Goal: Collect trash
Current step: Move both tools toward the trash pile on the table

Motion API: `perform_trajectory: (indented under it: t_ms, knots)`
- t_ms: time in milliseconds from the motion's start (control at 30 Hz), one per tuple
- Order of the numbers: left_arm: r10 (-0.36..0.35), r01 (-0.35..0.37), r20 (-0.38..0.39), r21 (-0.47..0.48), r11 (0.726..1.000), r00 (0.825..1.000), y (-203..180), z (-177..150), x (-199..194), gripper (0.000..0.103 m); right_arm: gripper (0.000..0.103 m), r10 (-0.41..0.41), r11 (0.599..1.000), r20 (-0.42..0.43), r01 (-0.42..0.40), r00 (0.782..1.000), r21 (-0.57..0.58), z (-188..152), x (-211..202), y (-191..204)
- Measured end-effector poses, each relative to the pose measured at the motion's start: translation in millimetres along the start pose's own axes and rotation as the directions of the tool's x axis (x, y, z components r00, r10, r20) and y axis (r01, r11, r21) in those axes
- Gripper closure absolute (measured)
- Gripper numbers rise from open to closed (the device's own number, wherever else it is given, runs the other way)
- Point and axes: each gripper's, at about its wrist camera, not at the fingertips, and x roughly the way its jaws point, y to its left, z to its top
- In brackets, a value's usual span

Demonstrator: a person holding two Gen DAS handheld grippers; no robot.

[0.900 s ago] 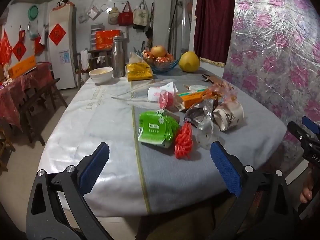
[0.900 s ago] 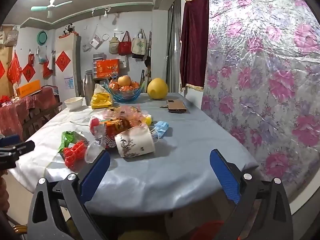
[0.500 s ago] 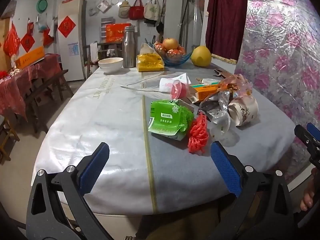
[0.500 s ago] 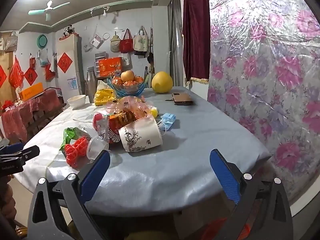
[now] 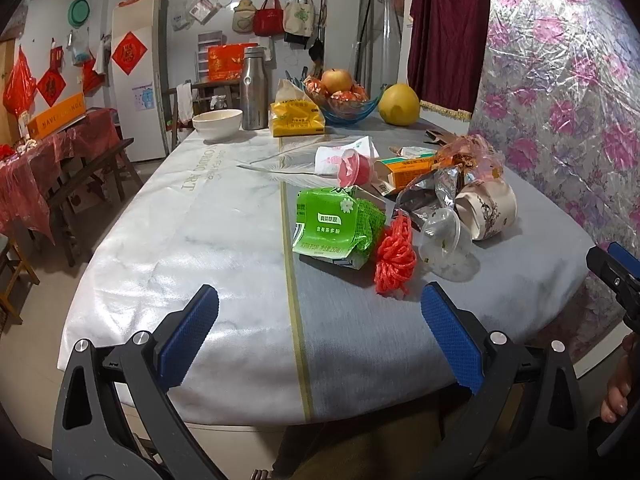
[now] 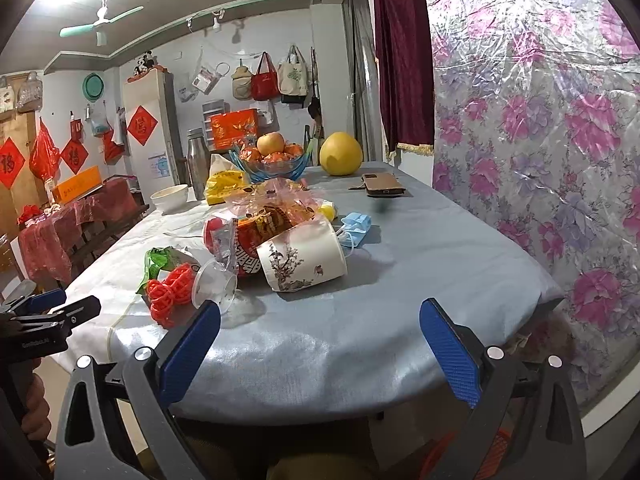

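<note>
Right tongs (image 5: 618, 276) cut off at frame edge.

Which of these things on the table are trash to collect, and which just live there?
Trash:
green wrapper
red netting
clear plastic cup
paper cup
blue face mask

Just there:
fruit bowl
pomelo
steel flask
white bowl
phone

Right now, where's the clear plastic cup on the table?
The clear plastic cup lies tipped on its side near the table's front edge, between the red net bundle on its left and the overturned paper cup on its right.
</note>
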Motion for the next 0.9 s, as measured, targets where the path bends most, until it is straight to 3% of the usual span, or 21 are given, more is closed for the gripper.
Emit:
perform_trajectory:
  t_ms: [500, 900]
  knots:
    - [0.006, -0.006, -0.011, -0.018, 1.0, 1.0, 6, -2, 4, 0.006, 0.005, 0.036, 0.999, -0.023, -0.036, 0.999, 0.008, -3, 5, 2]
    - [0.024, -0.025, -0.024, -0.043, 0.999, 0.999, 17, -2, 9, 0.006, 0.005, 0.147, 0.988, -0.086, -0.151, 0.985, -0.034, -2, 36, 39]
